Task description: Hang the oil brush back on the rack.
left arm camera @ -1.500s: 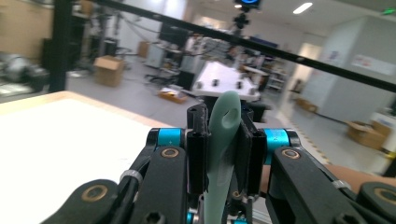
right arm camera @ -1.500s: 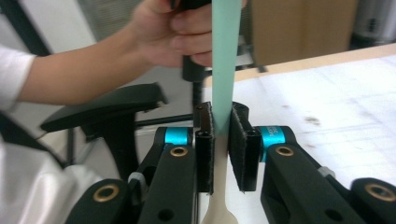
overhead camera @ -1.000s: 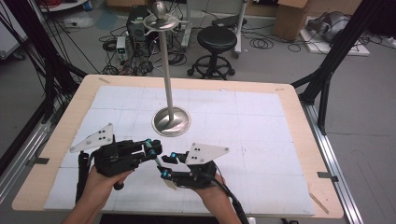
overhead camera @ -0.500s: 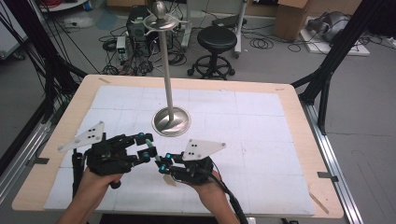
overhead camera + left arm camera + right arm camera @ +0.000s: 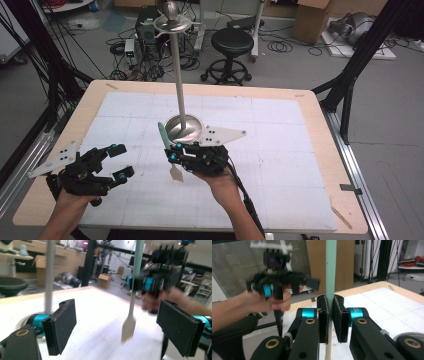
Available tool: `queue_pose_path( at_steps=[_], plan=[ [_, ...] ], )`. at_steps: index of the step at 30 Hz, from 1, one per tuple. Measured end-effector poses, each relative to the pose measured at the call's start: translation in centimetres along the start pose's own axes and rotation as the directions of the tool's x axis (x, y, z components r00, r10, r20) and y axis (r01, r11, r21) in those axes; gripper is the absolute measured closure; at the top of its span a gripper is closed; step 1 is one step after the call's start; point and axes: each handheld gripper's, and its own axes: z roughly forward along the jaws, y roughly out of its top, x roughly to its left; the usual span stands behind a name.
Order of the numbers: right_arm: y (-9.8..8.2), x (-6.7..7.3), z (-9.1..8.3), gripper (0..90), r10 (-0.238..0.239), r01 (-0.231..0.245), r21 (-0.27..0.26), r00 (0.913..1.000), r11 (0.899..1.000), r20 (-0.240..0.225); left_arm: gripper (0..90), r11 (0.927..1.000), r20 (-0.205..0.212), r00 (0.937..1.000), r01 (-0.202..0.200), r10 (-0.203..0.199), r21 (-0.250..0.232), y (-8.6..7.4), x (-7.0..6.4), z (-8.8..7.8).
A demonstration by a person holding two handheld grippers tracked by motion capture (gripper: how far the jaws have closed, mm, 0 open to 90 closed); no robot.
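I hold a two-jaw gripper in each hand above a white gridded mat (image 5: 280, 150) on a wooden table (image 5: 320, 115). My landmark is the metal stand (image 5: 184, 127), a round shiny base with a tall thin pole rising from it, set near the middle of the mat.

My right gripper (image 5: 174, 151) sits just in front of the stand's base, on my side of it. Its jaws are pressed together on a spatula (image 5: 168, 150), pinching the pale green handle; the right gripper view shows the two black pads clamped on either side of that handle (image 5: 331, 277). The spatula stands nearly upright, its green handle tip rising beside the stand's base and its cream-coloured blade hanging below the gripper, above the mat without touching it as far as I can tell.

My left gripper (image 5: 119, 161) is well to the left of the stand and nearer to me. Its jaws have just been opening and now stand spread wide, with nothing pressed between them. In the left gripper view, the spatula (image 5: 130, 315) hangs in the gap beyond the pads (image 5: 63, 325), apart from both, held by my right hand's gripper (image 5: 160, 280).
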Motion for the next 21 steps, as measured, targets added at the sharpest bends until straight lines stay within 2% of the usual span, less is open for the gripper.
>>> queue_pose_path(
  at_steps=[2,5,12,16,21],
  plan=[
    [0.6,-0.4,0.3,84.0,-0.001,0.001,-0.006,1.0000,1.000,0.003,16.8,0.9999,-0.027,0.9995,0.015,-0.014,0.007,-0.8,0.4,-0.5],
    [1.7,-1.0,0.7,83.9,0.001,-0.001,-0.018,1.0000,1.000,0.004,16.9,0.9996,-0.058,0.9982,0.017,-0.016,0.023,-1.7,1.1,-1.2],
    [4.4,-2.6,1.9,84.0,-0.005,0.006,-0.026,1.0000,1.000,0.008,17.1,0.9991,-0.112,0.9937,-0.004,0.009,0.043,-3.0,1.9,-2.4],
    [6.1,-3.5,2.5,84.0,0.000,0.000,-0.038,0.9999,0.999,0.015,17.1,0.9982,-0.123,0.9922,-0.016,0.023,0.058,-3.4,2.1,-2.7],
    [8.2,-4.5,3.2,84.0,-0.002,0.003,-0.051,0.9998,0.999,0.021,17.2,0.9991,-0.115,0.9933,-0.002,0.007,0.042,-3.6,2.1,-3.0]
  ],
)
